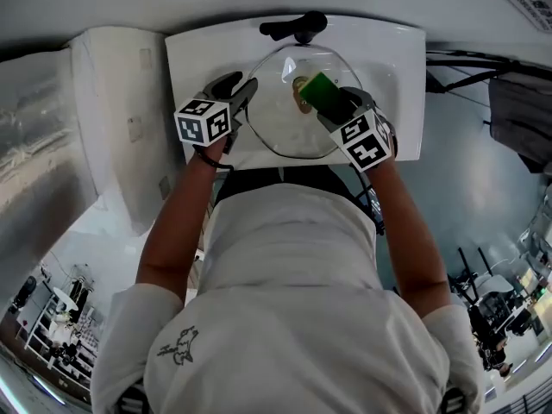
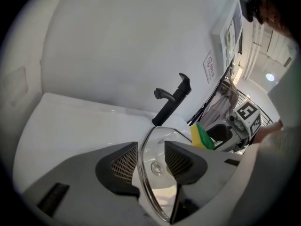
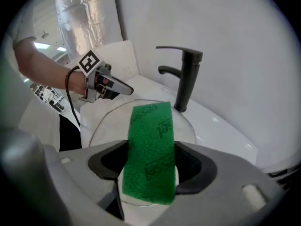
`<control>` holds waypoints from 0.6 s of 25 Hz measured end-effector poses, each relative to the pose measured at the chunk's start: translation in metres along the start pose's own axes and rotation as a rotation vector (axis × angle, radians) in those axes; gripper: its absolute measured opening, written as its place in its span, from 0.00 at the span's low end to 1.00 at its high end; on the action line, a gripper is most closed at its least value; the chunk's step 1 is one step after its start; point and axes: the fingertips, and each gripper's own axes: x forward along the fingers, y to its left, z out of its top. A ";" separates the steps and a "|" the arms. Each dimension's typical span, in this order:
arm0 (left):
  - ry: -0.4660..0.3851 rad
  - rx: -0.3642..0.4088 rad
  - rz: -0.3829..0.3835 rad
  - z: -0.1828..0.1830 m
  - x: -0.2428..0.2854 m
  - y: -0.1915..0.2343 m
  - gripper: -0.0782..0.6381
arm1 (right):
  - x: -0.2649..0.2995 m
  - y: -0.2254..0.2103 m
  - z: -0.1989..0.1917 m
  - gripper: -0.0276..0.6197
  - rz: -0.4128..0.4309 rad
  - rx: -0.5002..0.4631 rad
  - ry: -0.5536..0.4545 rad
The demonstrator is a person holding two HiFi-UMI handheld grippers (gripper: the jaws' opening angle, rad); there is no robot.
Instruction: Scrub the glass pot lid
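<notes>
The glass pot lid (image 1: 276, 123) lies over the white sink (image 1: 198, 59), under the black tap (image 1: 293, 26). My left gripper (image 1: 241, 86) is at the lid's left edge. In the left gripper view the lid's steel rim (image 2: 157, 173) runs edge-on between the jaws of my left gripper (image 2: 150, 161), which stand apart with a gap to the pads. My right gripper (image 3: 150, 166) is shut on a green-and-yellow sponge (image 3: 150, 149), green face up, and holds it over the lid (image 3: 113, 121) near its middle. That sponge (image 1: 319, 89) covers part of the lid's knob.
The tap (image 3: 186, 76) rises at the sink's back edge against a white wall. A white panel (image 1: 121, 119) and a foil-wrapped duct (image 1: 34, 145) stand to the left of the sink. The person's body fills the near side.
</notes>
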 end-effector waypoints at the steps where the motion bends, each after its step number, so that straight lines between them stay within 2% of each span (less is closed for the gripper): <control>1: -0.016 -0.002 0.007 0.006 -0.005 -0.004 0.35 | -0.005 -0.002 0.004 0.51 -0.001 -0.005 -0.020; 9: -0.162 0.006 0.052 0.056 -0.048 -0.050 0.35 | -0.053 -0.023 0.045 0.51 -0.015 -0.082 -0.221; 15: -0.254 0.036 0.086 0.070 -0.077 -0.084 0.35 | -0.096 -0.024 0.064 0.51 0.002 -0.105 -0.355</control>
